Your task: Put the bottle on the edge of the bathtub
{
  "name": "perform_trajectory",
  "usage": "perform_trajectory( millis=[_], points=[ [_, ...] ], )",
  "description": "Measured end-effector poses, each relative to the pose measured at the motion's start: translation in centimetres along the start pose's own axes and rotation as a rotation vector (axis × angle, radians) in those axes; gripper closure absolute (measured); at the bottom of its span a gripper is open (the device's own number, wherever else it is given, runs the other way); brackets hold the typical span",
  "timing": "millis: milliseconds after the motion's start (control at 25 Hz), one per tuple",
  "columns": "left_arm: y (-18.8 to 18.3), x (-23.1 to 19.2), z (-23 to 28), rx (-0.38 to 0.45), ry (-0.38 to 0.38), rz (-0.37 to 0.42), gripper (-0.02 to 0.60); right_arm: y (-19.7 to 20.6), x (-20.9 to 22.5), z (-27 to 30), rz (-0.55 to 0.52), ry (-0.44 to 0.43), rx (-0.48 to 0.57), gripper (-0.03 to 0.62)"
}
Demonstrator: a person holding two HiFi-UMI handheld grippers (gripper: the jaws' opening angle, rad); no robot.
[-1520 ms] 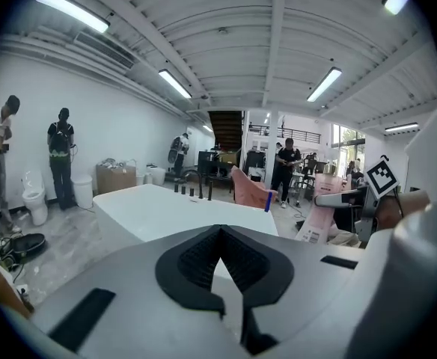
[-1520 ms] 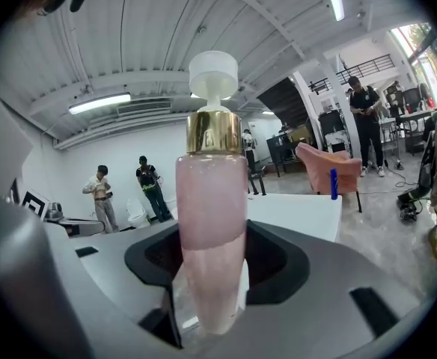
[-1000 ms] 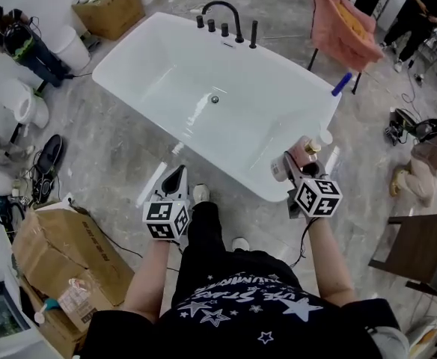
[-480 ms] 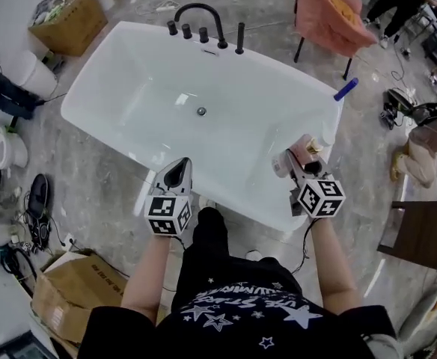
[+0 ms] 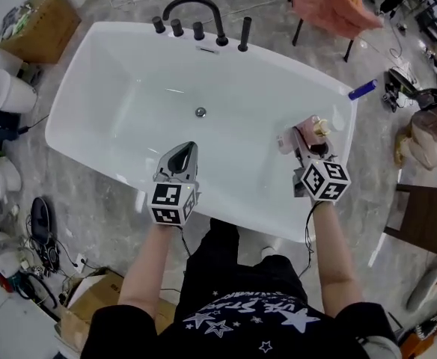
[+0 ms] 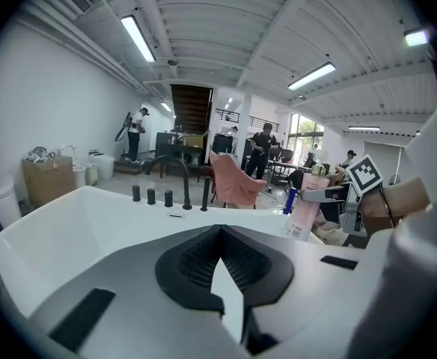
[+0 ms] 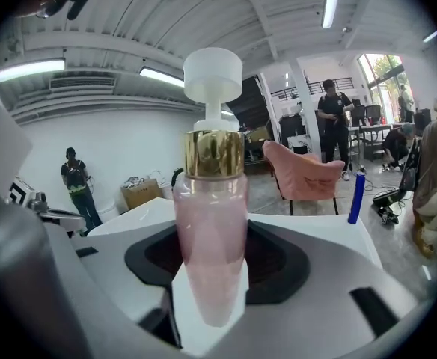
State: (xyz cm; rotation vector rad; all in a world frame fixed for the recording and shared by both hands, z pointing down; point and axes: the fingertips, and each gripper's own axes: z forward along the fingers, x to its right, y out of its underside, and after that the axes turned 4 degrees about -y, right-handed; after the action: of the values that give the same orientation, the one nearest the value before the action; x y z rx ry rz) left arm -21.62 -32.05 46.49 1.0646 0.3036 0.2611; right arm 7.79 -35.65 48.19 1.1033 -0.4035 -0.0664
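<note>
Could lose the bottle (image 7: 209, 223) into the bathtub (image 5: 84, 118) or onto the floor (image 5: 114, 193) if released on the narrow, glossy, rounded rim off-centre or while tilted. Looks top-heavy, with a tall pump head above a slim body, so likely to tip at a small nudge from opening jaws. Gripped low on the body by the right tool (image 5: 305, 142), clenched on it from both sides. May swing or slide in that low hold if moved fast. Could also knock the blue tube (image 5: 362, 90) standing on the rim's far right corner if carried too wide. No help on hand from the left tool (image 5: 179, 155): clenched on nothing, jaws pressed together, over the near rim.

Seen as translucent pink plastic, with a gold collar, a white pump top and a small label on the side. Carried in the air over the right end of the tub, just inside the rim and not resting on it.
</note>
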Motion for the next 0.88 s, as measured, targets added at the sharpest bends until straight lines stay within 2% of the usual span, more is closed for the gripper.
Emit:
perform_trajectory(
  millis=[320,480,600,880],
  points=[
    [-0.3,-4.6,6.9,0.014,0.060,-0.019,0.566,-2.5,1.7,8.4,-0.008,0.084,0.039,0.361],
    [0.4,-6.1,9.5,0.009,0.061,-0.024,0.566,-3.7,2.8,12.4,-0.004,0.104,0.053,0.361],
    [0.9,-6.4,10.8,0.006,0.063,-0.019,0.566,-4.3,3.7,15.2,-0.026,0.102,0.055,0.361],
    [-0.2,-8.0,14.0,0.059,0.043,-0.036,0.566,-5.2,5.2,22.5,-0.062,0.051,0.076,0.362]
  ],
)
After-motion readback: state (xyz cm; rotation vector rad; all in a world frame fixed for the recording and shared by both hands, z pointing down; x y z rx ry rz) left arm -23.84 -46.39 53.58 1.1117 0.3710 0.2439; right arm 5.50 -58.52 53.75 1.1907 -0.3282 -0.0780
